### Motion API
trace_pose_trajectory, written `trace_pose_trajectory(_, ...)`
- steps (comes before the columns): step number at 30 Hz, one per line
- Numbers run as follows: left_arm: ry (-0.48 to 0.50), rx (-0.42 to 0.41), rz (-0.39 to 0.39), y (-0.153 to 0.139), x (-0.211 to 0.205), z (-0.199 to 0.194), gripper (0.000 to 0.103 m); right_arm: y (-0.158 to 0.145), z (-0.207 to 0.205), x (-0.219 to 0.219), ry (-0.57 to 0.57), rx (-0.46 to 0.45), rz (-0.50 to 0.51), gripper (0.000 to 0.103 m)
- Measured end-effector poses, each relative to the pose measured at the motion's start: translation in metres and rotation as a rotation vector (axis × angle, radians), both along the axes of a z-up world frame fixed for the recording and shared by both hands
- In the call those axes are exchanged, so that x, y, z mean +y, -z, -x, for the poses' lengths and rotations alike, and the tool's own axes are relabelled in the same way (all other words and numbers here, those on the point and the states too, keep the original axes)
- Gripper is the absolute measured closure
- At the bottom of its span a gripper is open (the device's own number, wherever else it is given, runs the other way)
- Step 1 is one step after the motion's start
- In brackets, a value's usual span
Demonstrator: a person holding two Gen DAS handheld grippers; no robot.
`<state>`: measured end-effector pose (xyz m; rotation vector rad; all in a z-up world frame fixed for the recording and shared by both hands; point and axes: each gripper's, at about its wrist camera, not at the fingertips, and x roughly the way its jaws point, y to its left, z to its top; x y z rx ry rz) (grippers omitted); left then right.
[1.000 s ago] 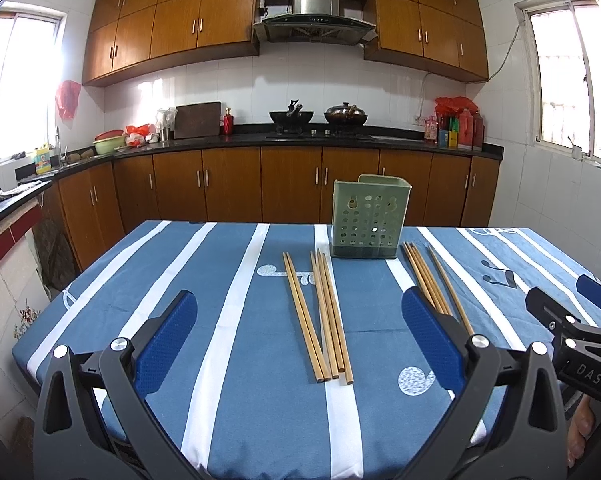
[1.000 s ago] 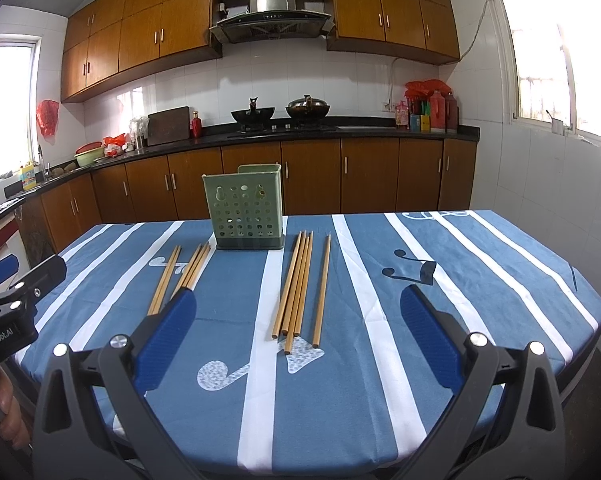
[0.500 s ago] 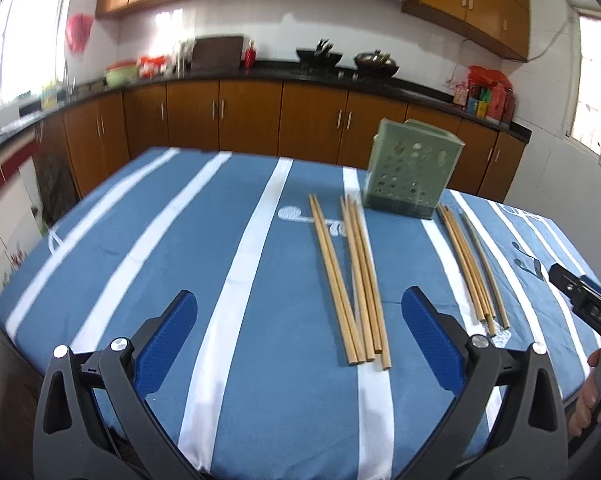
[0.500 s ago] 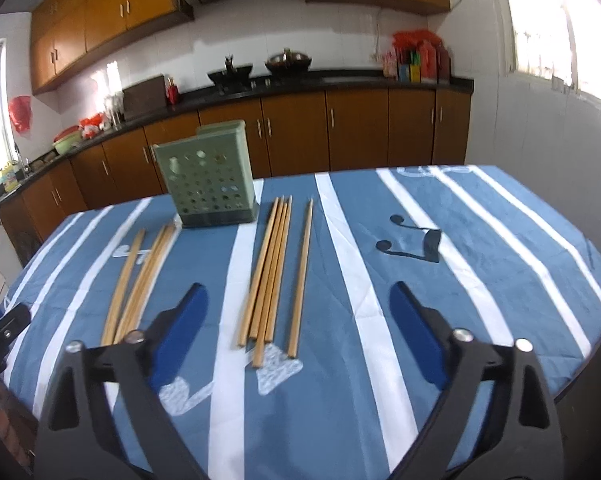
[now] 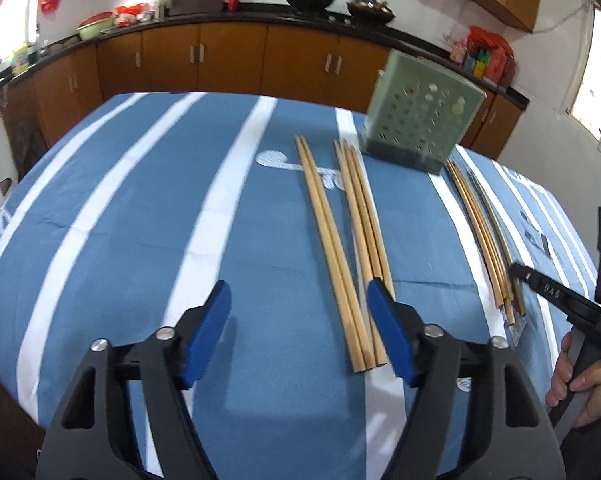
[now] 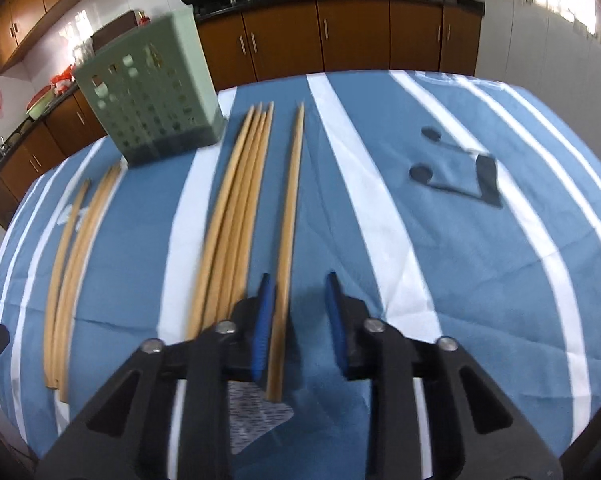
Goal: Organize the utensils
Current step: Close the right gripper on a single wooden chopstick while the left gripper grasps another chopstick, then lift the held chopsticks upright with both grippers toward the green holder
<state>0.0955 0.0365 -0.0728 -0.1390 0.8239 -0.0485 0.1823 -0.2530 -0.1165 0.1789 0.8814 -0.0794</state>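
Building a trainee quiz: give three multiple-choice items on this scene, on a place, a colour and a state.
1. The holder stands: A on the table; B on the counter; C on the floor.
2. The holder is: A red; B green; C white.
3. The lone chopstick: A stands in the holder; B hangs in the air; C lies between the right gripper's fingers.
A: its base rests there. B: pale green walls. C: it lies flat; the jaws have just been closing, not yet pressing it.

The bench (image 5: 140, 208) wore blue cloth with white stripes. The chopsticks (image 6: 236, 216) were tan, the perforated holder (image 6: 152, 104) pale green, the cabinets (image 5: 228, 56) brown.
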Motion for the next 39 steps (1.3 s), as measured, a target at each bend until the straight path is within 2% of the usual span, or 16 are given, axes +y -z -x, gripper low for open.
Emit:
trace_pose_trajectory(3,0.034,0.033,-0.011,0.006,-0.007,-0.016,0.049,0.000,0.001,-0.001,-0.002,-0.003,0.013,0.089)
trace_pose_trajectory(5,0.050,0.060,-0.019,0.011,-0.012,-0.024,0.059,0.000,0.001,-0.003,-0.001,-0.002,0.003,0.090)
trace_pose_trajectory(8,0.059,0.096,-0.026,0.018,-0.015,-0.031,0.068,-0.001,0.001,-0.004,-0.003,0.000,0.001,0.090)
trace_pose_trajectory(15,0.023,0.110,-0.035,0.019,-0.004,-0.037,0.068,-0.001,-0.001,-0.005,-0.007,0.000,0.008,0.090)
trace_pose_trajectory(21,0.041,0.100,-0.108,0.020,-0.016,-0.048,0.070,-0.002,-0.003,-0.004,-0.009,0.000,0.005,0.088)
trace_pose_trajectory(23,0.039,0.095,-0.142,0.021,-0.018,-0.056,0.090,-0.001,-0.005,-0.002,-0.020,-0.001,0.018,0.088)
trace_pose_trajectory(25,0.030,0.097,-0.133,0.021,-0.012,-0.065,0.095,-0.002,-0.008,-0.003,-0.024,-0.001,0.024,0.091)
trace_pose_trajectory(27,0.019,0.099,-0.116,0.021,-0.004,-0.073,0.095,-0.002,-0.012,-0.006,-0.023,0.004,0.020,0.094)
trace_pose_trajectory(30,-0.005,0.096,-0.130,0.021,0.009,-0.087,0.095,-0.003,-0.023,-0.012,-0.007,0.015,0.000,0.095)
trace_pose_trajectory(33,0.009,0.085,-0.119,0.022,0.018,-0.095,0.095,-0.002,-0.034,-0.020,0.019,0.008,-0.006,0.095)
trace_pose_trajectory(39,0.033,0.077,-0.033,0.023,0.031,-0.083,0.094,-0.002,-0.035,-0.023,0.016,0.005,-0.015,0.093)
